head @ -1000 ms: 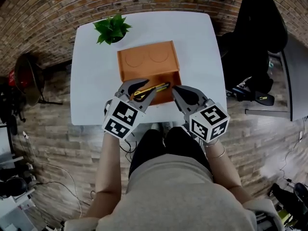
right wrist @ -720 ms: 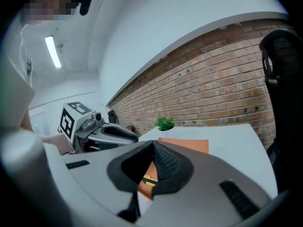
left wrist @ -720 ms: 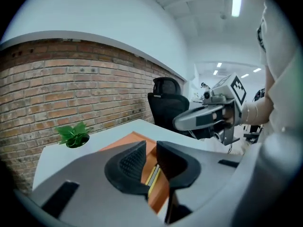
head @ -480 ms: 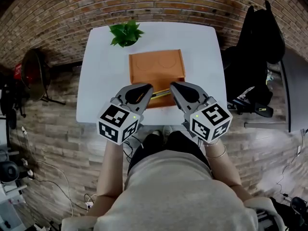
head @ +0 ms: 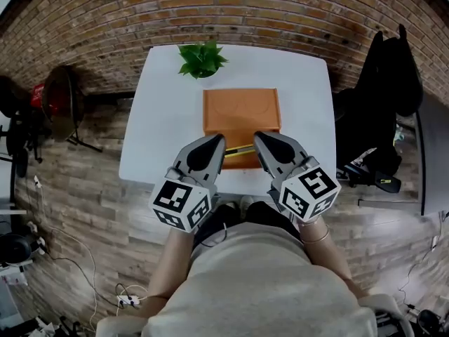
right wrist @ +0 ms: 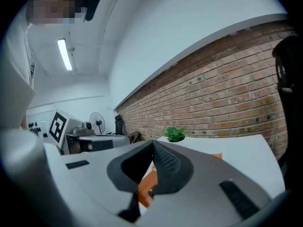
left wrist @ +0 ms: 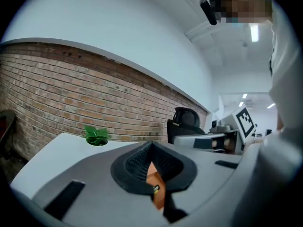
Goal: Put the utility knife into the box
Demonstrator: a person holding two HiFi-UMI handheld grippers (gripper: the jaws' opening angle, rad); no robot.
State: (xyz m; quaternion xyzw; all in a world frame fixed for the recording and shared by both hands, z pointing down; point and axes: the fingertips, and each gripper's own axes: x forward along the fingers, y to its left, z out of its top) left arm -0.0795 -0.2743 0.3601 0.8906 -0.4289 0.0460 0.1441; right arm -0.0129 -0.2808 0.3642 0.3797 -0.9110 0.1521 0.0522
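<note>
The orange box (head: 242, 111) lies open on the white table (head: 161, 132). In its near part lies the yellow and black utility knife (head: 238, 150), seen between my two grippers. My left gripper (head: 218, 141) hovers over the box's near left corner, jaws shut and empty (left wrist: 151, 145). My right gripper (head: 259, 139) hangs beside it at the near right, also shut with nothing in it (right wrist: 153, 143). Through the slit under each pair of jaws a strip of the orange box (left wrist: 155, 176) shows. Neither gripper touches the knife.
A small green potted plant (head: 201, 60) stands at the table's far edge, behind the box. A black chair with a dark jacket (head: 386, 90) is to the right of the table, a floor fan (head: 59, 104) to the left. A brick wall runs behind.
The left jaws, open around the knife over the box a second ago, have closed empty. The knife now rests in the box. Both grippers have drawn back toward the person.
</note>
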